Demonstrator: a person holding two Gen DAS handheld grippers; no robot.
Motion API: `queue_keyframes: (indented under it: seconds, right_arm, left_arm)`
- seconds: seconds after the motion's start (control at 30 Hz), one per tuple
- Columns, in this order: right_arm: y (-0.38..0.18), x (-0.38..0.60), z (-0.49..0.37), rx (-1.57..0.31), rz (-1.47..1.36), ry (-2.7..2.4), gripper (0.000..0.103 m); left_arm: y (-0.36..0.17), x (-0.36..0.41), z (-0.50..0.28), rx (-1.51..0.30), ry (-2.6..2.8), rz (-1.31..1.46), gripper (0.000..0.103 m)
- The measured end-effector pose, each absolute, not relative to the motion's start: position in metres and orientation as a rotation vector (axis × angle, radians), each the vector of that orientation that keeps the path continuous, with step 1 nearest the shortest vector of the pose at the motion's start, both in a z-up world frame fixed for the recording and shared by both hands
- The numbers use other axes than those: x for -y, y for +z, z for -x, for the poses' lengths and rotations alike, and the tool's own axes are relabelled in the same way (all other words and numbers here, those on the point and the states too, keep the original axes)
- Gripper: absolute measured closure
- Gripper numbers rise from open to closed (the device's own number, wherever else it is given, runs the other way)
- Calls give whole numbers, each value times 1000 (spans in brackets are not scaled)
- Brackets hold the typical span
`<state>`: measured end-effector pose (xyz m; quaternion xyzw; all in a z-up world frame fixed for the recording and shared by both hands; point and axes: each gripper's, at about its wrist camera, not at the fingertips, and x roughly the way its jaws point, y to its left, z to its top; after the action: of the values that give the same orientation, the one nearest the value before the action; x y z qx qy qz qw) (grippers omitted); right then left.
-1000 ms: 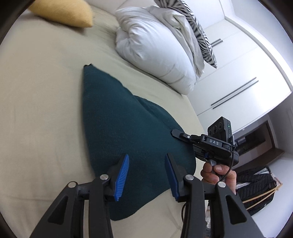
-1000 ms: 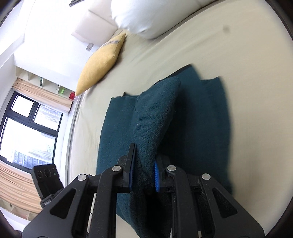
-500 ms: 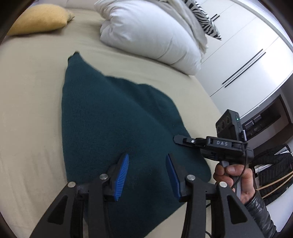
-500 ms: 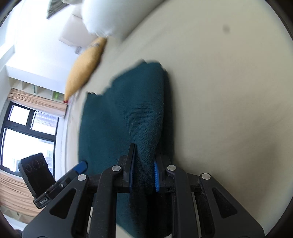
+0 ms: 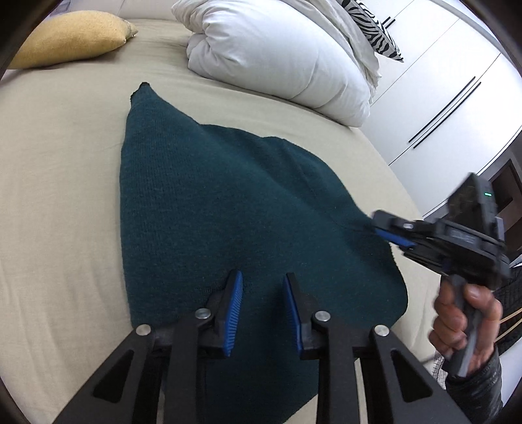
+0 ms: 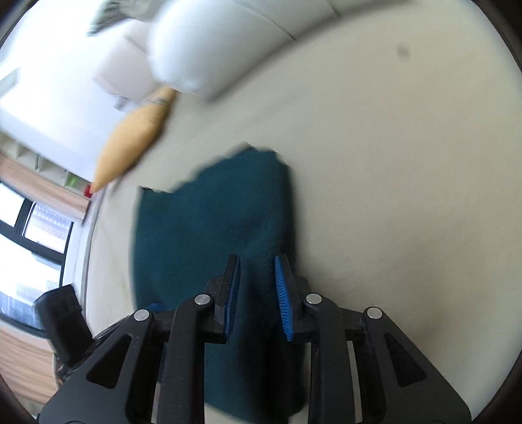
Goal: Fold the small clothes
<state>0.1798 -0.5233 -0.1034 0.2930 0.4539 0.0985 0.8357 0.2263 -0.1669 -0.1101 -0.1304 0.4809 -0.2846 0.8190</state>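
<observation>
A dark teal knitted garment [image 5: 222, 212] lies folded over on the beige bed sheet [image 5: 58, 182]. My left gripper [image 5: 262, 290] is open just above the garment's near part and holds nothing. My right gripper [image 6: 257, 277] is open above the garment [image 6: 212, 221], with cloth below the gap but not pinched. It also shows in the left wrist view [image 5: 391, 233] at the garment's right edge, held by a hand. The right wrist view is motion blurred.
A white folded duvet [image 5: 277, 52] and a zebra-striped pillow [image 5: 375, 29] lie at the head of the bed. A yellow cushion [image 5: 71, 36] sits at the far left. White wardrobe doors [image 5: 450, 84] stand to the right. A window [image 6: 29, 234] is beyond the bed's left edge.
My right gripper carried the garment's edge across, laid it down and opened, letting it go. The garment now lies flatter. My left gripper stayed open over the garment.
</observation>
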Motion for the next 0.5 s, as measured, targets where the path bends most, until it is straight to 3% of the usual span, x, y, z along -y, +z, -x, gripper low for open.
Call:
queue_keyframes:
  seconds: [0.13,0.3,0.4,0.5]
  right_arm:
    - [-86,504,-151,-918,-597,341,81]
    - [-144,500,-128,-1080,-600,346,86]
    - [-161,527,-116,-1023,-757,395,90]
    - [-151,536,-112,-1015,-734,373,86]
  left_arm:
    - [-107,172,-217,-1002,-597,227,72]
    - [-115,175,-220,-1005,-607,208,74]
    - [-117,176,-217,-986,-618,177,75]
    - [-112,172,-219,-1000,-610,218,76]
